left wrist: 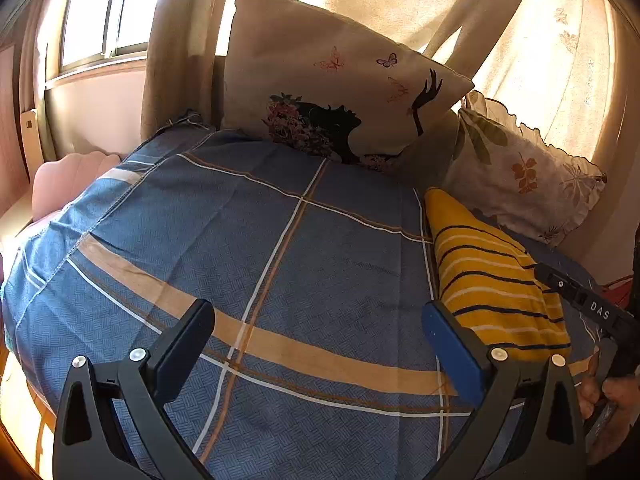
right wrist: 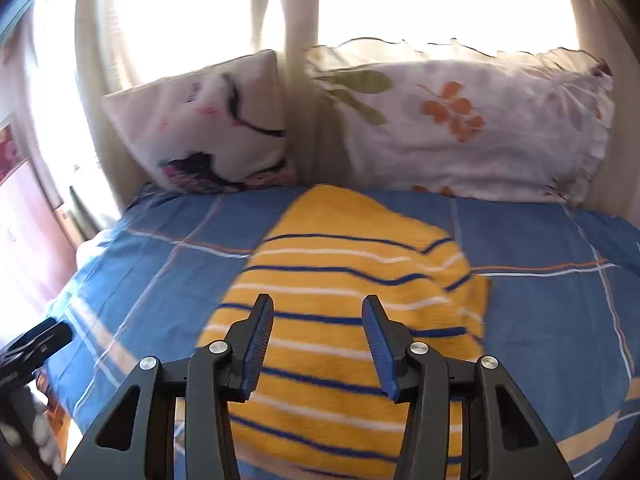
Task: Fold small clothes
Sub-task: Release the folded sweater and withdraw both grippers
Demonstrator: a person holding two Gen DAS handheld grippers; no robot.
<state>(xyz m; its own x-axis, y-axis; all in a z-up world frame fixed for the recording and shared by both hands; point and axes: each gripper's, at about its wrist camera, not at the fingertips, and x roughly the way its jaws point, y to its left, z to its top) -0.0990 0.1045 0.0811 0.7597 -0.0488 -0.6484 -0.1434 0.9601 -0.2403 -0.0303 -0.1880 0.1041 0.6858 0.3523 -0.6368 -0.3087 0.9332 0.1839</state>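
A yellow knit garment with navy and white stripes [right wrist: 352,280] lies folded on the blue checked bedsheet [right wrist: 540,320]. In the left wrist view the garment [left wrist: 492,280] lies at the right. My right gripper [right wrist: 318,312] is open and empty, its fingers just above the garment's near half. My left gripper [left wrist: 316,320] is wide open and empty over bare sheet [left wrist: 280,240], left of the garment. The body of the right gripper [left wrist: 592,308] shows at the right edge, held by a hand.
Two pillows stand against the curtains at the head of the bed: one with a black silhouette print [left wrist: 340,92] and a floral frilled one [left wrist: 524,176]. A pink cushion [left wrist: 68,180] lies off the bed's left edge. The left gripper's body [right wrist: 32,344] shows at the left.
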